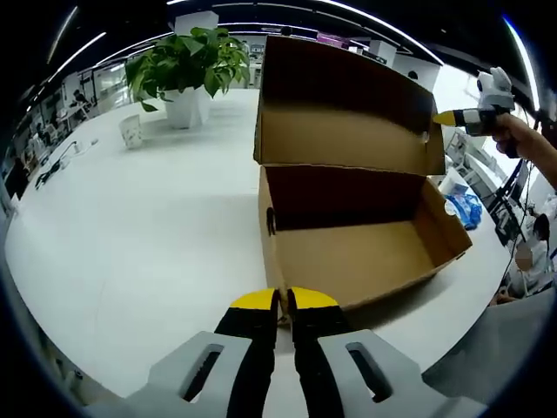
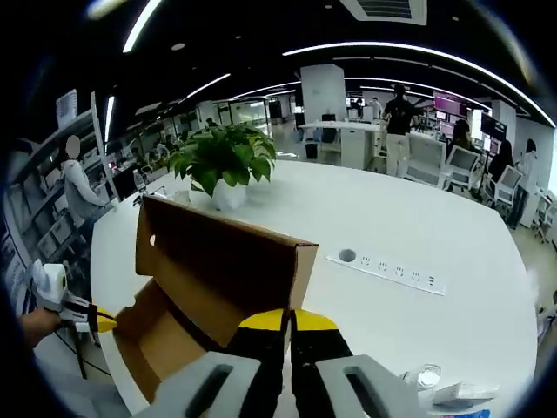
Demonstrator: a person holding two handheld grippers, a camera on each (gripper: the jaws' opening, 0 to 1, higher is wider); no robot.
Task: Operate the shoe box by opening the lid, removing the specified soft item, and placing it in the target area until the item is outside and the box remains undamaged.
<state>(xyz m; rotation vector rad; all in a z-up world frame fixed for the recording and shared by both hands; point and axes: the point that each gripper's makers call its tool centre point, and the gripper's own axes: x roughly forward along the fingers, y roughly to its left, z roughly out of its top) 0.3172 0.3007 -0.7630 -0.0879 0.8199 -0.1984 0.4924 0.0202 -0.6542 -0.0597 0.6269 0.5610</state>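
1. Lid (image 1: 348, 96) is up and standing tall at the far side of the shoe box (image 1: 365, 252), so from these views the opening step looks done.
2. Left tool (image 1: 283, 300) has its yellow-tipped jaws pressed together with nothing visible between them, right at the box's near wall, down low on the white worktop (image 1: 157, 226).
3. Right tool (image 2: 287, 320) also has its jaws closed together, right against the raised lid's edge; whether it pinches the cardboard or just props it, I cannot tell.
4. Inside, the box shows bare brown cardboard; no soft item can be made out, though the near corners are hidden.
5. Still to come, by my reading: the item's removal and placing can't be confirmed, and no target area is recognisable.
6. Potted plant (image 1: 187, 65) sits far left, well apart; the cardboard looks uncrushed.
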